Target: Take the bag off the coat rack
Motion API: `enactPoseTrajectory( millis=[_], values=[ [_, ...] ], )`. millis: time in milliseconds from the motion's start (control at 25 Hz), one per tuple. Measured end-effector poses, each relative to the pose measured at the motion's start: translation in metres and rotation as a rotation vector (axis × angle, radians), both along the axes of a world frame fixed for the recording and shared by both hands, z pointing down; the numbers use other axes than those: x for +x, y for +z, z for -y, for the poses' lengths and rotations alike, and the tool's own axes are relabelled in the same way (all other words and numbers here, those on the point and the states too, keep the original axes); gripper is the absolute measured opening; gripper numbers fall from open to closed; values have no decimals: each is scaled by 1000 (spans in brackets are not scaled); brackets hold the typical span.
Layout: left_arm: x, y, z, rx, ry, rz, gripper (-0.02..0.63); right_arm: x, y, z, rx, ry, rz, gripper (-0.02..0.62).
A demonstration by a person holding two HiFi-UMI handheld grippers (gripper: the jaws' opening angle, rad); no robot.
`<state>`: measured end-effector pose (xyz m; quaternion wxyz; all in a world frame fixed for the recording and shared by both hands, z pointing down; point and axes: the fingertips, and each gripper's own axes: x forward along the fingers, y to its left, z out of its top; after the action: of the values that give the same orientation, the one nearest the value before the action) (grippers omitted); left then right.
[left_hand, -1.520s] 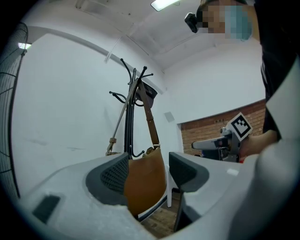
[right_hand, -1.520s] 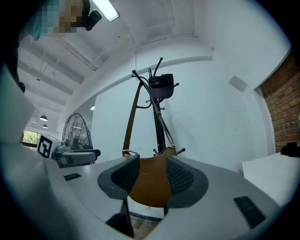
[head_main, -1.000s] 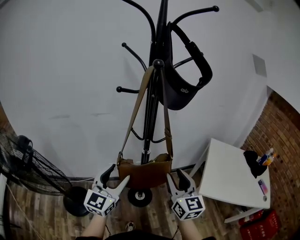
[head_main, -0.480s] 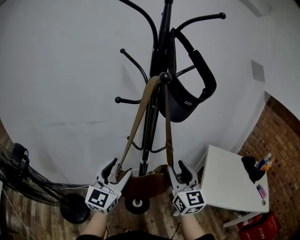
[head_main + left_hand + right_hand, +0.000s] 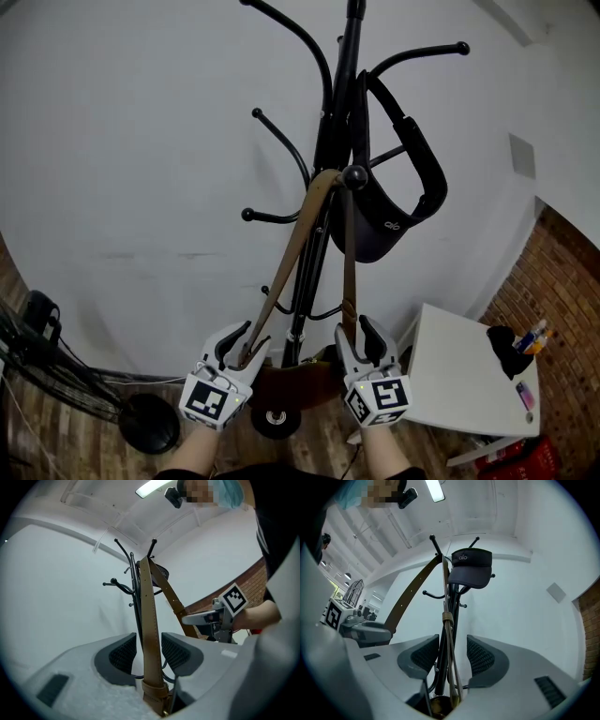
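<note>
Left gripper [image 5: 246, 341]: jaws just been closing, not yet pressing — strap [image 5: 149, 620] between.
Right gripper [image 5: 358, 336]: apart — other strap [image 5: 449, 663] between.
Bag [image 5: 292, 386]: hangs on coat rack [image 5: 333, 141].

The bag [image 5: 295, 382] is brown with a tan strap [image 5: 291, 258], the coat rack [image 5: 330, 141] and visor [image 5: 380, 234] black, the wall [image 5: 122, 141] white.

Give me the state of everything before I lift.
Brown bag: hangs from the coat rack by its strap.
Strap: looped over a hook's knob.
Black visor: hung on the rack.
Left hand-held gripper: open, jaws just been closing, strap between them, unpinched.
Right hand-held gripper: open, strap between its jaws, unpinched.
</note>
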<state>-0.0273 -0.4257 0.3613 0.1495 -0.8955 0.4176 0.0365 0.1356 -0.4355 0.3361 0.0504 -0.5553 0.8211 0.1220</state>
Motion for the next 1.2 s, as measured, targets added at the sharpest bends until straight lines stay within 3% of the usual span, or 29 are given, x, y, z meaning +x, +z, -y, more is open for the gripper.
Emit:
enactPoseTrajectory(
  millis=[160,240,360,480,1200],
  values=[
    [-1,1,1,2,0,9,87,-5,-2,4,6,-7,-7,152],
    [-2,1,2,1,3,10,87,-6,-3,5,9,-4,-10,135],
    [-2,1,3,-2,11,10,72,-6,-3,6,16,5,-12,48],
    [-2,0,3,-6,23,0,29,-6,-4,6,14,11,-16,32],
    [-10,-8,-3,-30,39,-24,17,-10,-10,-12,-21,-22,41,28]
  ],
)
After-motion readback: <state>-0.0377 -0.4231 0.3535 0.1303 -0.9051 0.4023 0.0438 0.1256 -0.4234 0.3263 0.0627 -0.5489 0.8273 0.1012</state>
